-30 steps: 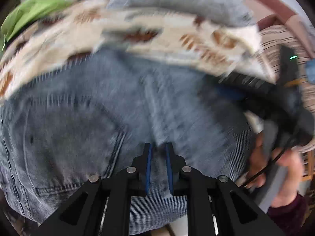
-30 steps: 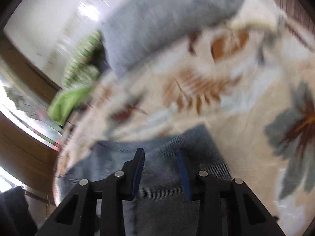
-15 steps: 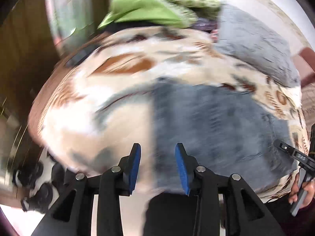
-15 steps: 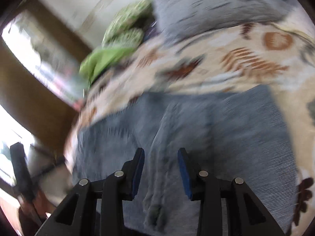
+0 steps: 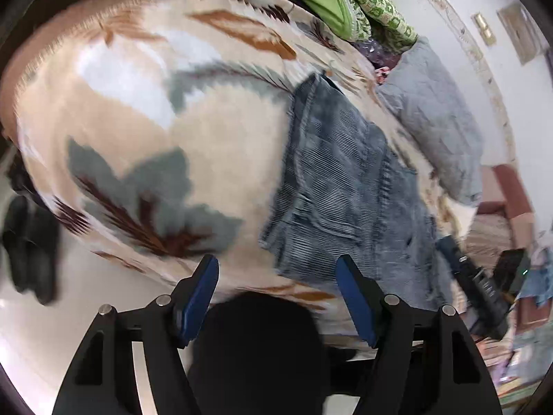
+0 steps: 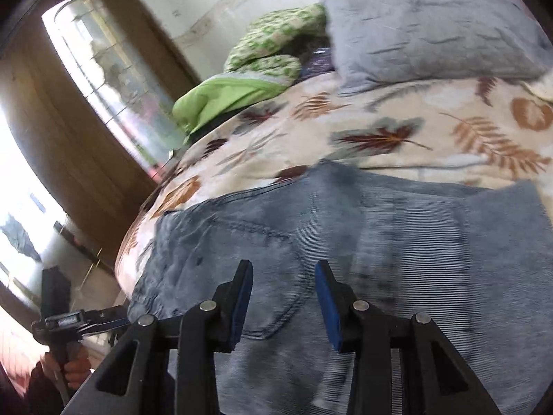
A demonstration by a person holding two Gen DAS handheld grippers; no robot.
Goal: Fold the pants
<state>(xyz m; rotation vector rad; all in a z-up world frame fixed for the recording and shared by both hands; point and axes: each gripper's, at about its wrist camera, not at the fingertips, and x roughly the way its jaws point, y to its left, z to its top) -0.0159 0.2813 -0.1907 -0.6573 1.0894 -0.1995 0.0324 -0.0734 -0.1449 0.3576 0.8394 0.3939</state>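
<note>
Now jeans [image 5: 345, 186] lie folded on the bed [image 5: 207, 145], center-right of frame. Left hand-held gripper [image 5: 276, 294] opening, nothing between; right hand-held gripper [image 6: 283, 297] partly spread, empty. Pinch the edge cleanly, fold evenly.

A leaf-patterned bedspread [image 6: 397, 131] covers the bed, grey pillow [image 6: 432, 24] against a white wall [image 6: 221, 3], bright wood-framed window [image 6: 114, 79] alongside.

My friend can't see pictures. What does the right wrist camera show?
Folded blue jeans lie on a leaf-patterned blanket, with the right gripper open above them, holding nothing. A grey pillow and green cloth sit behind.
</note>
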